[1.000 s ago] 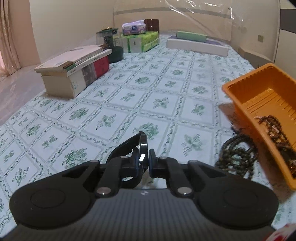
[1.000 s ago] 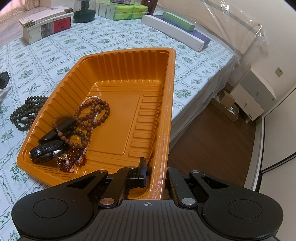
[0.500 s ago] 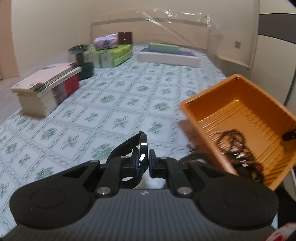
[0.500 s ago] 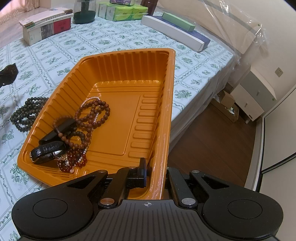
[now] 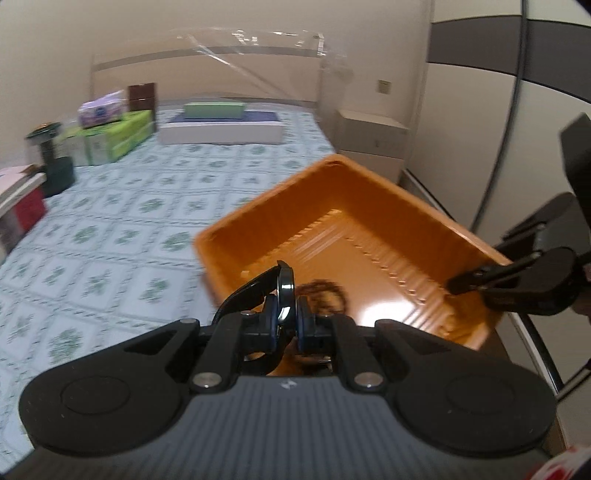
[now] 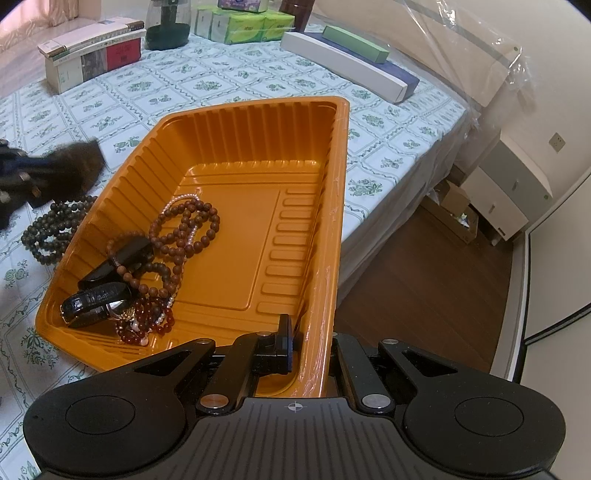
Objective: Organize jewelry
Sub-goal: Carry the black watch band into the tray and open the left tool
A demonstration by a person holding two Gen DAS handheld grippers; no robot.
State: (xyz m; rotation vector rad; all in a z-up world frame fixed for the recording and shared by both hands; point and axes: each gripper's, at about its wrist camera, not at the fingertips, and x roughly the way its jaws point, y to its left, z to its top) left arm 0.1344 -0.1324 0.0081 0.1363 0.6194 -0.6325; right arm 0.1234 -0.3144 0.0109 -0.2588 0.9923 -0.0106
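lying in the orange tray (image 6: pixel 236 258), at its 8 o'clock end, is a heap of jewelry: brown beads (image 6: pixel 184 229), red beads (image 6: pixel 147 325) and two black watches (image 6: pixel 96 304). the rest of the tray floor is bare. one more string of dark beads (image 6: pixel 51 229) lies on the bed sheet (image 6: pixel 110 99), just beside the tray's wall at 9 o'clock.

the right gripper (image 6: pixel 308 347) has its fingers pressed together on the tray's rim at 5 o'clock, one finger inside the wall and one outside.

the left gripper (image 5: pixel 286 321) has its fingers clamped on a shiny black ring-shaped thing (image 5: pixel 286 291), held upright on its edge; what kind of jewelry it is cannot be told. in the left view this gripper is over the near end of the tray (image 5: pixel 369 229), and the right gripper (image 5: pixel 465 282) shows on the rim at 3 o'clock. in the right view the left gripper is a dark blur at 9 o'clock.

farther off on the sheet are books (image 6: pixel 92 48) at 11 o'clock, green tissue packs (image 6: pixel 240 26) at 12 o'clock, and a long white box (image 6: pixel 343 70) at 1 o'clock. a white cabinet (image 6: pixel 517 192) stands on the wood floor at 3 o'clock.
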